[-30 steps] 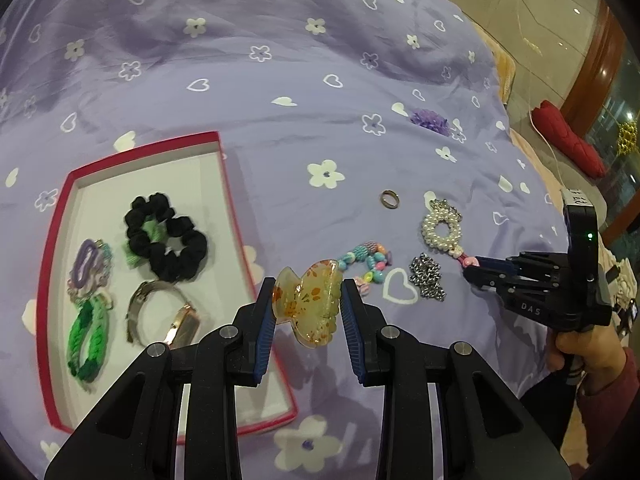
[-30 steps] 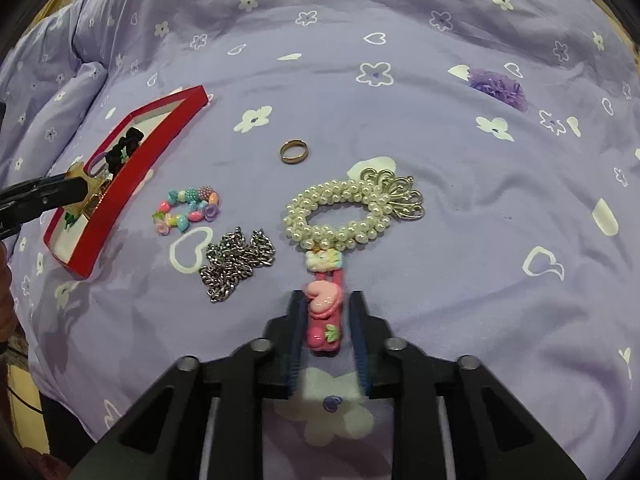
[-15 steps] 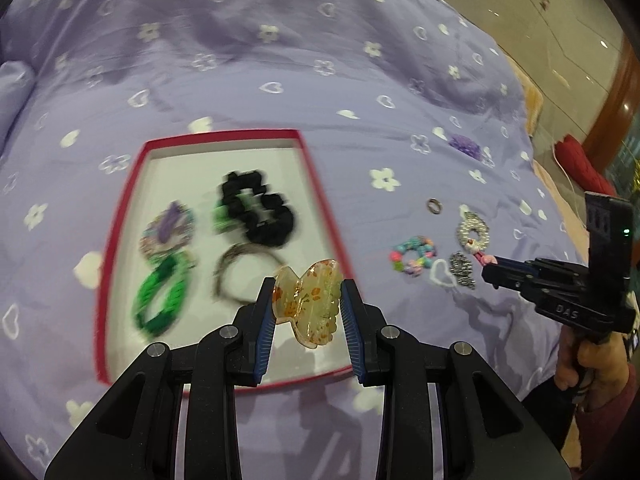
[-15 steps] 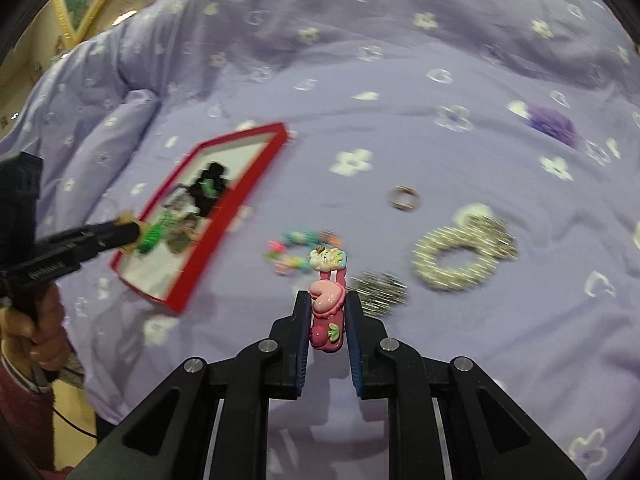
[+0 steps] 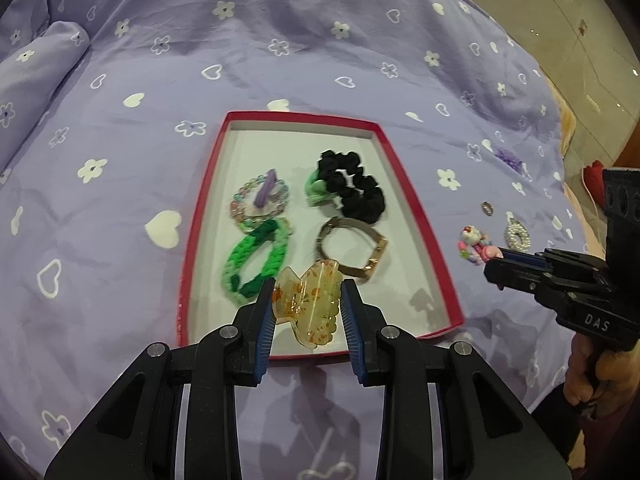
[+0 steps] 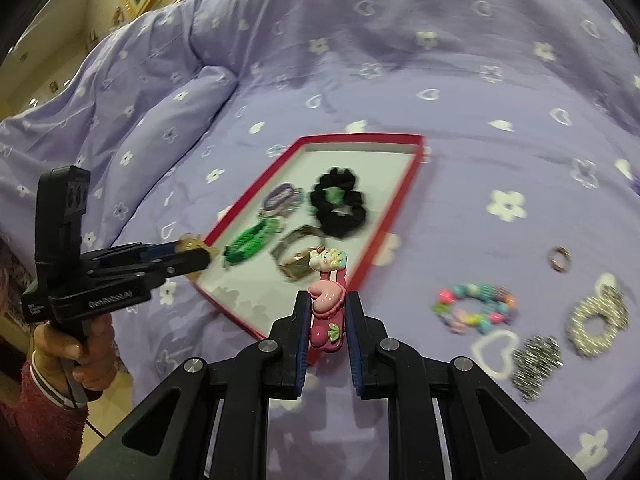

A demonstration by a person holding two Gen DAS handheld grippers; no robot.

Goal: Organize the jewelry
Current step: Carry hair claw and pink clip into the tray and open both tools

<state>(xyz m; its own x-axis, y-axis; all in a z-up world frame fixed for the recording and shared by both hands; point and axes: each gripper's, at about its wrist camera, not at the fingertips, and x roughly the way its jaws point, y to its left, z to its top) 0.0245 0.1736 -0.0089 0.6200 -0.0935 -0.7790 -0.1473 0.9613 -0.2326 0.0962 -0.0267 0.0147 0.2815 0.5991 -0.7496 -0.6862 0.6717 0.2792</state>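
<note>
My left gripper (image 5: pixel 307 307) is shut on an amber flowered claw clip (image 5: pixel 308 305), held over the near end of the red-rimmed tray (image 5: pixel 200 216). Inside the tray lie a black scrunchie (image 5: pixel 352 190), a green braided band (image 5: pixel 256 264), a purple beaded band (image 5: pixel 258 200) and a metal bangle (image 5: pixel 352 252). My right gripper (image 6: pixel 327 312) is shut on a pink heart hair clip (image 6: pixel 326 308), just off the tray's (image 6: pixel 400 200) near right rim. On the bedspread to its right lie a bead bracelet (image 6: pixel 474 306), a ring (image 6: pixel 559 258), a chain (image 6: pixel 536 360) and a pearl bracelet (image 6: pixel 596 320).
A purple bedspread (image 5: pixel 280 40) with white hearts and flowers covers everything; it bulges in a fold at the left (image 6: pixel 180 112). A small purple flower piece (image 5: pixel 508 158) lies far right. The bed edge and floor (image 5: pixel 580 20) are at the upper right. A hand (image 6: pixel 76 344) in a red sleeve holds the left gripper.
Both grippers have swung left toward the tray, each keeping its clip. The left one now hangs over the tray's near end; the right one lifted the pink clip away from the pearl bracelet.
</note>
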